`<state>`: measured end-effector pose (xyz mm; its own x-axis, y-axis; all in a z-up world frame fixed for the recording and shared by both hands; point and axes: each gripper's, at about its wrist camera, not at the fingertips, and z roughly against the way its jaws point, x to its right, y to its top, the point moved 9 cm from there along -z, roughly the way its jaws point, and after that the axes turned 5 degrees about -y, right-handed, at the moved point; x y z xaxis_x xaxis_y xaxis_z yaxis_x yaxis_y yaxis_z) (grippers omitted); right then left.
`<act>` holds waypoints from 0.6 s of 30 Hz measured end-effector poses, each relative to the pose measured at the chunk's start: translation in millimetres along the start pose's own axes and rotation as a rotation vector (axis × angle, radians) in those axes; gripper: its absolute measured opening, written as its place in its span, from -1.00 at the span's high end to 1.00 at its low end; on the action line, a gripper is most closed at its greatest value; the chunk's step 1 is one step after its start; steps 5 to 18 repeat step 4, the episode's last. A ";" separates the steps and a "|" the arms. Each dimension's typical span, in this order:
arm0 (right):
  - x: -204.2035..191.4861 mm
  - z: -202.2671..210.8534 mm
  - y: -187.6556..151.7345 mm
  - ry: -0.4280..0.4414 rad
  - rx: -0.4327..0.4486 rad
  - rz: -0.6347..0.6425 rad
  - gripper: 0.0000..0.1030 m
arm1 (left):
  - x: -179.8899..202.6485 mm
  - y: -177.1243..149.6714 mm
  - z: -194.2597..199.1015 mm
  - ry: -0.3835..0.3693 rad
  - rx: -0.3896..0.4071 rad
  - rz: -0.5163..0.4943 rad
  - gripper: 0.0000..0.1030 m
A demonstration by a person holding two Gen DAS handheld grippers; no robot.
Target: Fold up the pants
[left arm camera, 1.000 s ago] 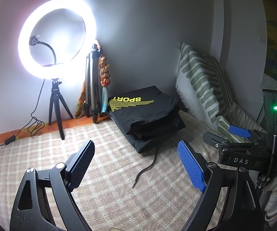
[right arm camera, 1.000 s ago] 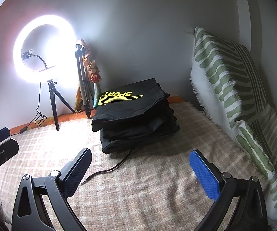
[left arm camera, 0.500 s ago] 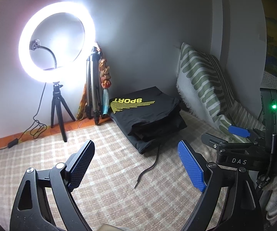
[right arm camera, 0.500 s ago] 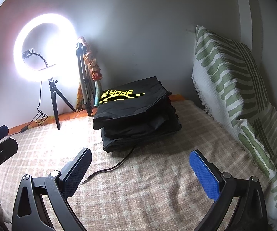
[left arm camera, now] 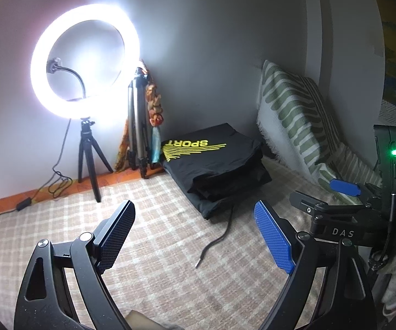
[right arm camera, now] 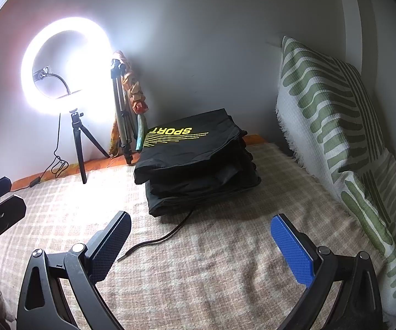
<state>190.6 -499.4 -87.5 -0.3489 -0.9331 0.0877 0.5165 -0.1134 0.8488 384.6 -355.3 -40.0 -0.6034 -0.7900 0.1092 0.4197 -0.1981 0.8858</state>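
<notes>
Black pants [left arm camera: 214, 170] with a yellow SPORT print lie folded in a thick stack at the back of the checked bed cover [left arm camera: 156, 247]. They also show in the right wrist view [right arm camera: 195, 162]. A black drawstring [left arm camera: 220, 236] trails from the stack toward me; it shows in the right wrist view too [right arm camera: 159, 239]. My left gripper [left arm camera: 195, 239] is open and empty, held above the cover short of the stack. My right gripper [right arm camera: 200, 244] is open and empty, also short of the stack. The right gripper's body [left arm camera: 343, 220] shows at the right of the left wrist view.
A lit ring light on a small tripod [left arm camera: 85, 63] stands at the back left by the wall, its cable [left arm camera: 57, 181] trailing on the floor edge. A folded silver tripod [left arm camera: 139, 121] leans beside it. A green-striped white pillow [right arm camera: 335, 126] lies along the right wall.
Both grippers have drifted slightly back and up, so the stack looks a little farther. Both stay open. The pants have not moved.
</notes>
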 end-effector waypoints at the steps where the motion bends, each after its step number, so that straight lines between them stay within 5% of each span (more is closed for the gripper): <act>1: 0.3 -0.3 -0.3 0.001 0.000 0.001 -1.00 | 0.3 -0.4 -0.7 -0.005 -0.006 0.000 -0.72; 18: 0.4 -1.6 -0.1 0.003 0.000 0.004 -1.00 | -1.8 -0.3 -1.0 -0.006 -0.007 0.011 -0.72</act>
